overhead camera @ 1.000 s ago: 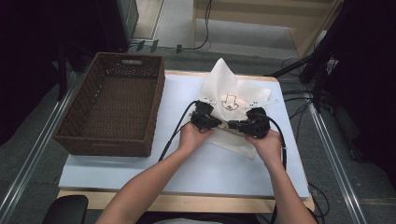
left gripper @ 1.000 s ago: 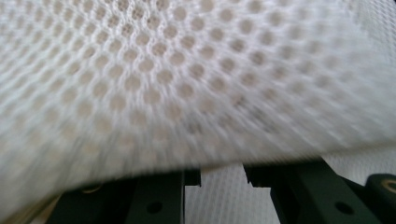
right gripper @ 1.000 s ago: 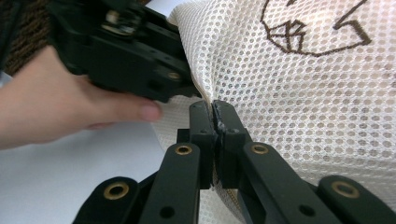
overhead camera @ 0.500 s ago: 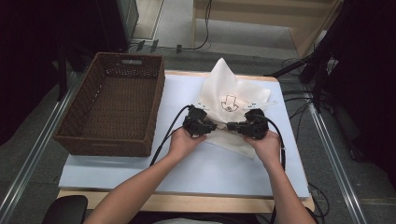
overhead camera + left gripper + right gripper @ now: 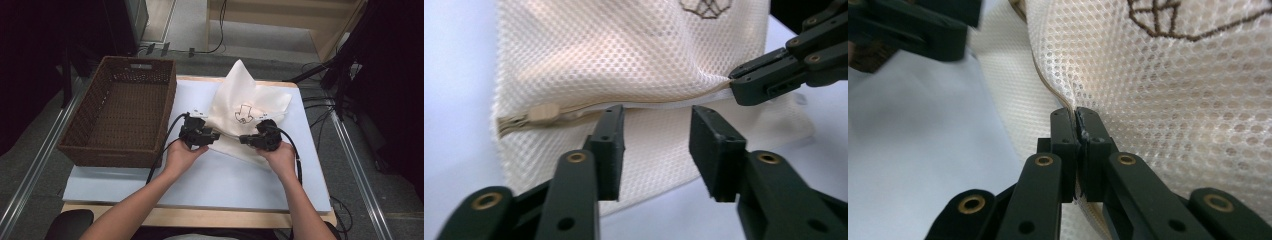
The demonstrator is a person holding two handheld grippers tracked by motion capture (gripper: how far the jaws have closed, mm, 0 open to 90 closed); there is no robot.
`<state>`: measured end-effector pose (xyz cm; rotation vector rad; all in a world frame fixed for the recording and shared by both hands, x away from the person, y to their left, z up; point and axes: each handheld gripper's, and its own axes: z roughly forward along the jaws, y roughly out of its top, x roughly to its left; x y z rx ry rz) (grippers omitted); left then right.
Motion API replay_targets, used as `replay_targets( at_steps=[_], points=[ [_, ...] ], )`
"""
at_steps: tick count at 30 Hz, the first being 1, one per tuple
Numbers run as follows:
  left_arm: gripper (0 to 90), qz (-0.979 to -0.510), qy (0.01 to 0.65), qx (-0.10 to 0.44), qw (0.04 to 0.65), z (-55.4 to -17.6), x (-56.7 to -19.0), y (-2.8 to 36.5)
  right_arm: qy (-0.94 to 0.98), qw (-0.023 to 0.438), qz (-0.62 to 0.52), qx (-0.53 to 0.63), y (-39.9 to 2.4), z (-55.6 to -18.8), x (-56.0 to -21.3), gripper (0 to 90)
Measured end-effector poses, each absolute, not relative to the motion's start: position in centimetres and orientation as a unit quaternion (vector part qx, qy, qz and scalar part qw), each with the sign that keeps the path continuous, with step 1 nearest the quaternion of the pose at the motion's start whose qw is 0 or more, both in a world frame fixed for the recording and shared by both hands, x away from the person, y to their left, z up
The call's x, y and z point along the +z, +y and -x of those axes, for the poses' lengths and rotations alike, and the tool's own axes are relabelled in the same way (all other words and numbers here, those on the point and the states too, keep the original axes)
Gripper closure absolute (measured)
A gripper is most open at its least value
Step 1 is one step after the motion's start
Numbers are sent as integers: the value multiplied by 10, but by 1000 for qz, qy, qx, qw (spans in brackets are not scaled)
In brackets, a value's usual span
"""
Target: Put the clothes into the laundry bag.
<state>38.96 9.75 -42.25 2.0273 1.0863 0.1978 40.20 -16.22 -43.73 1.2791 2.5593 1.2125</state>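
One mesh bag point(image 5: 245, 117), cream, is laid on the white mat point(image 5: 210, 175), right of centre toward the far edge; one corner is raised in a peak. One printed emblem point(image 5: 244, 114) is seen on its upper face. One zipper point(image 5: 574, 111) is run along its near edge, with one tan slider point(image 5: 543, 113) near the end.

One wicker basket point(image 5: 75, 145), brown and rectangular, is set at the mat's left side, well apart from the bag.

Two grippers are counted, one per hand. The left gripper point(image 5: 656, 145) is held at the bag's left end; its jaws have just been opening and are parted, with a clear gap between them. Nothing is pinched: the zipper edge lies just beyond the pads point(image 5: 610, 145), untouched as far as can be told. The right gripper point(image 5: 1076, 125) is clenched, pads pressed together on the zippered edge of the bag, which is drawn taut there.

Bare mat is left in front of both hands and along the near edge; a narrower strip is left at the right.
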Motion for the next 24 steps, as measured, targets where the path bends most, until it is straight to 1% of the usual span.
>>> replay_targets(
  at_steps=[3,7,11,15,17,19,22,24],
  points=[
    [488,-799,442,82,400,-390,-425,102,827,19,-417,376,-161,-407,-448,889],
    [429,-789,457,85,401,-388,-430,105,825,27,-428,368,-162,-414,-455,889],
    [360,-789,472,107,379,-391,-435,106,830,44,-432,351,-163,-420,-463,890],
    [350,-786,487,107,365,-399,-445,108,827,42,-436,353,-165,-424,-466,889],
    [350,-786,493,118,356,-401,-450,108,823,43,-443,353,-167,-425,-466,890],
    [357,-782,501,111,354,-403,-454,108,821,46,-448,351,-167,-426,-466,889],
    [384,-779,505,116,352,-403,-455,108,818,53,-452,353,-169,-429,-466,890],
    [381,-780,505,121,350,-399,-452,109,816,58,-455,352,-171,-430,-466,890]
  ],
)
